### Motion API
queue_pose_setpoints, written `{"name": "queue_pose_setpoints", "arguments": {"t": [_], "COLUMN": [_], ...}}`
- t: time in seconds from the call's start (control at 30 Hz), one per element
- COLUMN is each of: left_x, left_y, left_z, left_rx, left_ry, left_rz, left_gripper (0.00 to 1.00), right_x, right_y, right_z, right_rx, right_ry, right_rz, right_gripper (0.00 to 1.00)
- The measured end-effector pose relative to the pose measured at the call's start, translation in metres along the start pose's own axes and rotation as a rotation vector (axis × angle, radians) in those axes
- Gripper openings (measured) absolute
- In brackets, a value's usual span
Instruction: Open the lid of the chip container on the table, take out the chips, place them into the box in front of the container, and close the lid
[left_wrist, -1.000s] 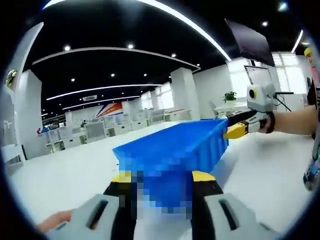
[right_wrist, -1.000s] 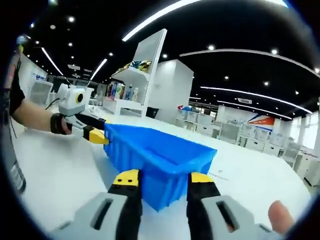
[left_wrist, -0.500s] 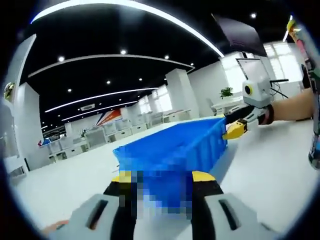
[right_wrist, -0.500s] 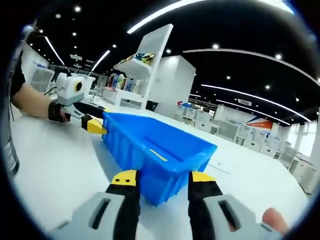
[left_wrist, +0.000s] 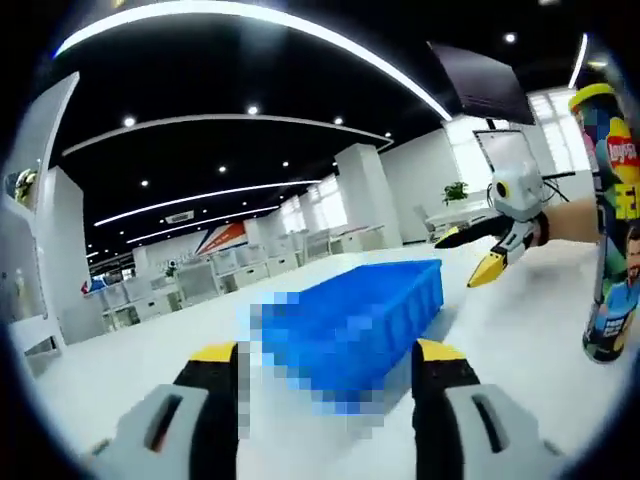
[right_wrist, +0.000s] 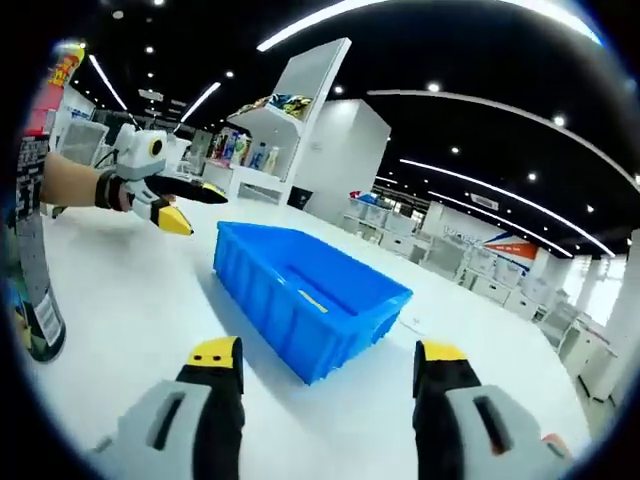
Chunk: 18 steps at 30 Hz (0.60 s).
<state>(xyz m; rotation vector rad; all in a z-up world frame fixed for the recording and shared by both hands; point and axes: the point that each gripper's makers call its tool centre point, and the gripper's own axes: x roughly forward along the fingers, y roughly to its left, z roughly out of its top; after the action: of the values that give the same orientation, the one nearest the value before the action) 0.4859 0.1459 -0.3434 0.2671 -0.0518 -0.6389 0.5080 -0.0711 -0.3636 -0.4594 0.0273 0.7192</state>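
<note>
Both grippers have released the blue box (right_wrist: 305, 300) and drawn back; the left gripper (left_wrist: 325, 365) and right gripper (right_wrist: 328, 365) now show jaws apart, holding nothing. The box rests on the white surface (right_wrist: 130, 300), with the upright chip container (left_wrist: 610, 220) just beside it, lid still on. Judged from this, box positioning is complete and lid opening comes next.

White table (left_wrist: 520, 340) spreads wide and bare under bright strip lights (left_wrist: 300, 20). Off in the back, a potted plant (left_wrist: 455, 190) sits by the window, a dark screen (left_wrist: 480, 85) hangs overhead. Over on the other side, shelves (right_wrist: 262, 150) carry colourful bottles, and rows of white desks (right_wrist: 460, 262) line the hall.
</note>
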Motion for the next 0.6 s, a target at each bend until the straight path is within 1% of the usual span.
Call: {"name": "queue_pose_setpoints", "arguments": {"t": [0.03,0.07,0.1,0.13,0.2,0.27,0.3,0.33,0.37,0.4,0.43,0.47,0.5,0.6], "left_x": [-0.004,-0.01,-0.015,-0.024,-0.036,-0.051,-0.058,-0.069,-0.079,-0.086,-0.093,-0.1,-0.112,-0.137], "left_y": [0.0,0.001,0.0,0.004,0.005,0.006,0.001,-0.003,-0.01,-0.017,-0.023,-0.029,-0.037,-0.053], "left_z": [0.006,0.013,0.018,0.024,0.033,0.046,0.052,0.061,0.069,0.074,0.079,0.084,0.091,0.111], "left_rx": [0.013,0.026,0.032,0.04,0.064,0.093,0.104,0.122,0.146,0.166,0.168,0.174,0.18,0.182], "left_ry": [-0.003,-0.004,-0.005,-0.001,-0.007,-0.012,-0.013,-0.012,-0.011,-0.008,-0.01,-0.011,-0.005,-0.006], "left_rz": [0.004,0.002,0.001,0.007,0.009,0.006,0.001,-0.011,-0.035,-0.064,-0.088,-0.108,-0.137,-0.183], "left_gripper": [0.85,0.92,0.95,0.94,0.95,0.95,0.95,0.95,0.95,0.95,0.95,0.95,0.95,0.95], "right_x": [-0.007,-0.01,-0.021,-0.025,-0.04,-0.059,-0.07,-0.08,-0.095,-0.104,-0.119,-0.124,-0.138,-0.17], "right_y": [0.0,0.0,0.002,0.002,0.0,0.007,0.018,0.025,0.032,0.038,0.045,0.048,0.053,0.061], "right_z": [0.009,0.013,0.026,0.029,0.042,0.055,0.066,0.075,0.087,0.094,0.105,0.108,0.116,0.132], "right_rx": [-0.038,-0.05,-0.101,-0.113,-0.17,-0.19,-0.19,-0.192,-0.215,-0.234,-0.259,-0.265,-0.282,-0.283], "right_ry": [-0.009,-0.016,-0.038,-0.043,-0.065,-0.085,-0.113,-0.135,-0.16,-0.177,-0.198,-0.204,-0.213,-0.217], "right_rz": [-0.009,-0.012,-0.012,-0.013,-0.019,0.013,0.067,0.095,0.122,0.149,0.176,0.185,0.206,0.239], "right_gripper": [0.74,0.76,0.78,0.8,0.82,0.88,0.92,0.97,0.97,0.97,0.97,0.97,0.97,0.97]}}
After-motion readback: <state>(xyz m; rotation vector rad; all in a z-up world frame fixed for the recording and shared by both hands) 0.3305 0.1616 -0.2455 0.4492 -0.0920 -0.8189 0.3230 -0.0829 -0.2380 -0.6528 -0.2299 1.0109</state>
